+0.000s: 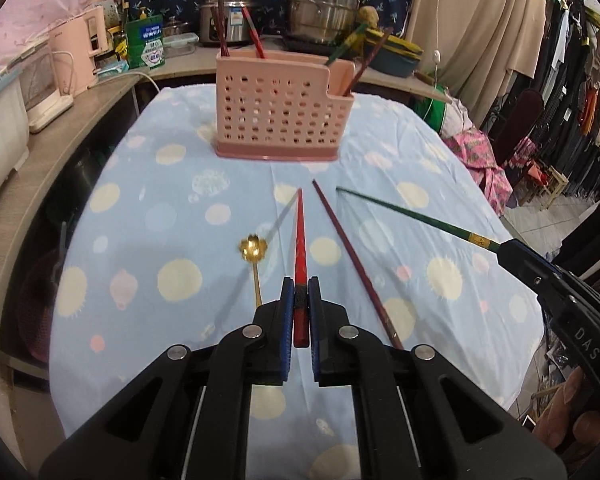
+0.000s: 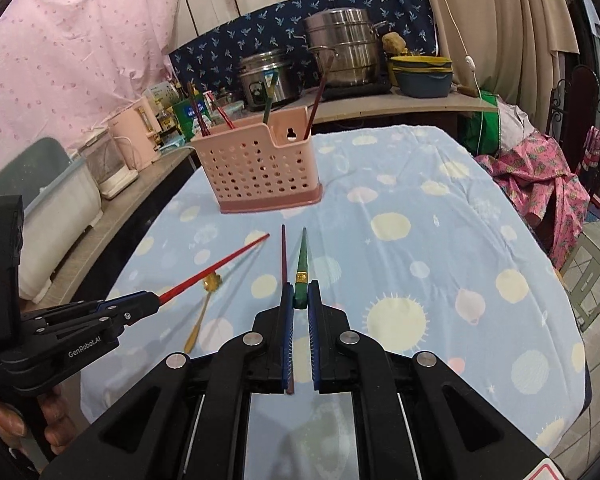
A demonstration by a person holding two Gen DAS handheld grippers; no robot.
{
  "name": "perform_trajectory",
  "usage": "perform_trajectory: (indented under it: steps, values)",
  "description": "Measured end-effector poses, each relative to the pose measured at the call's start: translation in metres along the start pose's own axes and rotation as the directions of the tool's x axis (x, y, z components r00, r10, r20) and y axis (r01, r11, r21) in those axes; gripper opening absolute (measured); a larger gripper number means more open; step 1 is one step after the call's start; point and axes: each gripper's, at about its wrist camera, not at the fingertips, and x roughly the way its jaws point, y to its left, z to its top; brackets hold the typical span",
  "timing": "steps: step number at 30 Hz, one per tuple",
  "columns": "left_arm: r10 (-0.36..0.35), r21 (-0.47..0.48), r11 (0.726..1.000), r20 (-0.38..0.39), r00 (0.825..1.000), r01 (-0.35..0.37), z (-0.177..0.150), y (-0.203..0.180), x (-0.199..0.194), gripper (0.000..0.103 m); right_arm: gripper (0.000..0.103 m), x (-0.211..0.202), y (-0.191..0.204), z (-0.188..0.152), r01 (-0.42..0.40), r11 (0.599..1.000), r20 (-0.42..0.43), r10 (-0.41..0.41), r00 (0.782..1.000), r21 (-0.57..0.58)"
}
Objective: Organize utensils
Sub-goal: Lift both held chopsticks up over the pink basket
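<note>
My left gripper (image 1: 300, 286) is shut on a red chopstick (image 1: 300, 232), held above the cloth with its tip toward the pink perforated utensil holder (image 1: 276, 108). My right gripper (image 2: 300, 290) is shut on a green chopstick (image 2: 302, 260), also lifted, its tip toward the holder (image 2: 256, 168). A dark red chopstick (image 1: 348, 252) lies on the cloth between them. A gold spoon (image 1: 252, 256) with a flower-shaped bowl lies left of the red chopstick. Several chopsticks stand in the holder. Each gripper shows in the other's view: the right gripper (image 1: 504, 250), the left gripper (image 2: 156, 302).
The table wears a light blue cloth with pale dots (image 1: 172, 208). A counter behind and to the left carries steel pots (image 1: 324, 4), a rice cooker (image 1: 230, 16), a pink kettle (image 1: 90, 46) and bottles. Clothes racks (image 1: 572, 92) and a chair stand to the right.
</note>
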Motion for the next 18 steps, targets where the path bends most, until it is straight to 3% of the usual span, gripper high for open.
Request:
perform_trajectory:
  steps: [18]
  values:
    - [0.044, 0.007, 0.999, 0.158, 0.986, -0.046, 0.085, 0.006, -0.027, 0.007, 0.007, -0.010, 0.013, 0.094, -0.036, 0.999, 0.179, 0.034, 0.983, 0.008]
